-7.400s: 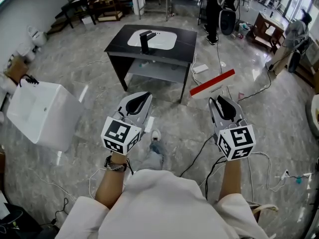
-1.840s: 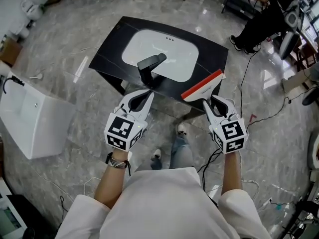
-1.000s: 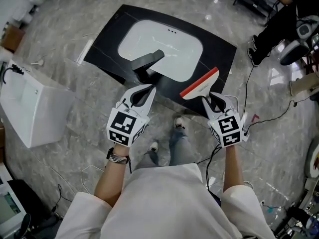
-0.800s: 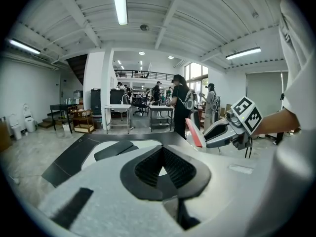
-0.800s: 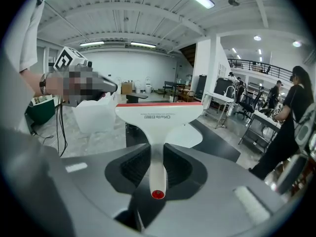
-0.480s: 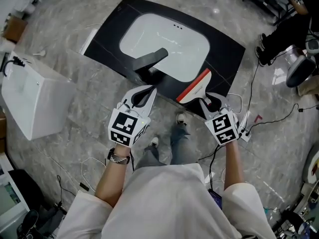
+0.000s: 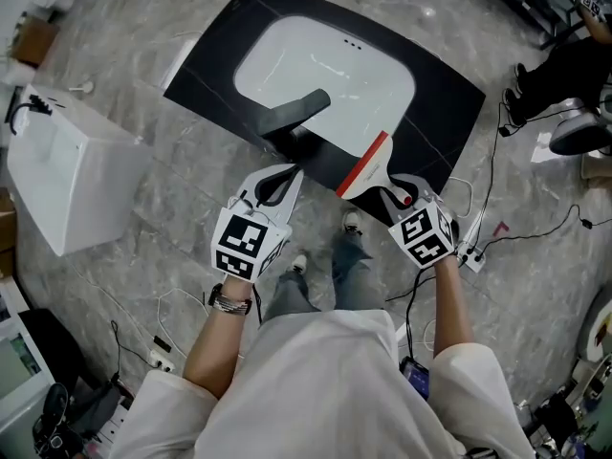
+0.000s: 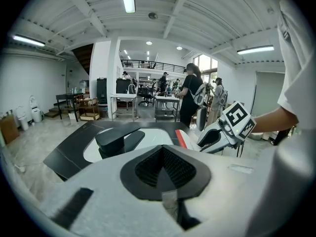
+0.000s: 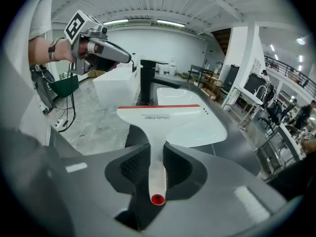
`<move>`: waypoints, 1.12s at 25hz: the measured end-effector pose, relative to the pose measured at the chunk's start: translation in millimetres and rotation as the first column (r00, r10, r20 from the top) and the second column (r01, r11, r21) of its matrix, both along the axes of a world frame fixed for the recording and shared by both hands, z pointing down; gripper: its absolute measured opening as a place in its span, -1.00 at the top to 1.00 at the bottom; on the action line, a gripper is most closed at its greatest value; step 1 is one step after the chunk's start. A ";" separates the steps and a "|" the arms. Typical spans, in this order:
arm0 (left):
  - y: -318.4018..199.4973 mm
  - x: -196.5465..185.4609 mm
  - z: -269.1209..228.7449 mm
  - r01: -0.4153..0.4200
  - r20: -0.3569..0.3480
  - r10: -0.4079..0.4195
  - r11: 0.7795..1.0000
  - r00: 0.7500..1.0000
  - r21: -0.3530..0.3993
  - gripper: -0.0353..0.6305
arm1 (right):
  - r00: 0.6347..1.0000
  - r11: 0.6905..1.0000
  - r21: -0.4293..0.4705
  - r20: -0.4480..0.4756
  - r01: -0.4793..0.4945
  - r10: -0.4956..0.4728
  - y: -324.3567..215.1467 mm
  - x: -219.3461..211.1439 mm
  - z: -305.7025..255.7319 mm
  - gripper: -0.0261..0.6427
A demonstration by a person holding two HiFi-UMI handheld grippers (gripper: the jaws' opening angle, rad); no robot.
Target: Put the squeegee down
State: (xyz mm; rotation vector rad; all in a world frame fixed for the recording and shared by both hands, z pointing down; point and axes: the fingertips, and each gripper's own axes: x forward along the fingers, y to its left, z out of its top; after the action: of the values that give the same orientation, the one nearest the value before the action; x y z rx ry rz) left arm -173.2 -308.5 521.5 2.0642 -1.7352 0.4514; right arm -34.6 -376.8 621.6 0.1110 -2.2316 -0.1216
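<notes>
The squeegee [image 7: 368,165] [image 9: 160,116] is white with a red blade strip. My right gripper [image 7: 382,191] [image 9: 157,157] is shut on its handle, blade pointing away from me. It hangs over the front edge of the black counter [image 7: 449,94], just right of the black faucet [image 7: 292,118] [image 9: 147,83] and in front of the white basin [image 7: 325,65]. Whether the blade touches the counter I cannot tell. My left gripper [image 7: 279,178] [image 8: 163,154] hovers left of the faucet's base, jaws together with nothing between them.
A white box-shaped fixture [image 7: 72,180] stands on the marble floor at the left. Cables [image 7: 535,228] and a power strip [image 7: 470,253] lie on the floor to the right. A person [image 7: 564,75] is at the far right edge.
Both grippers have sunk toward the counter. The right one has rolled, so the squeegee's blade now shows more edge-on and lower over the counter's front edge.
</notes>
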 end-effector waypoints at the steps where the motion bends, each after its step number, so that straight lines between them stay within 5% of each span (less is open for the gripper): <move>1: -1.1 1.5 2.7 0.001 -0.003 -0.001 1.000 1.000 -0.005 0.88 | 1.000 1.000 0.000 -0.008 0.012 -0.012 -0.7 -0.7 1.3 0.66; 16: -10.9 8.5 26.5 0.027 -0.031 -0.028 0.999 0.999 -0.042 0.88 | 0.955 0.970 0.020 -0.182 0.240 -0.233 1.3 -4.9 34.4 0.66; 28: -6.4 4.8 38.8 0.067 -0.048 -0.070 0.995 0.996 -0.067 0.88 | 0.920 0.953 -0.019 -0.254 0.302 -0.297 -1.7 -7.7 59.4 0.64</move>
State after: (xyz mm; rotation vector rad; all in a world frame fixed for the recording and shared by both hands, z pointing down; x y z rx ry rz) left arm -168.5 -314.9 560.3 1.9476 -1.7327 0.4255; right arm -42.3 -378.5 681.0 -0.2272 -1.9765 -0.3087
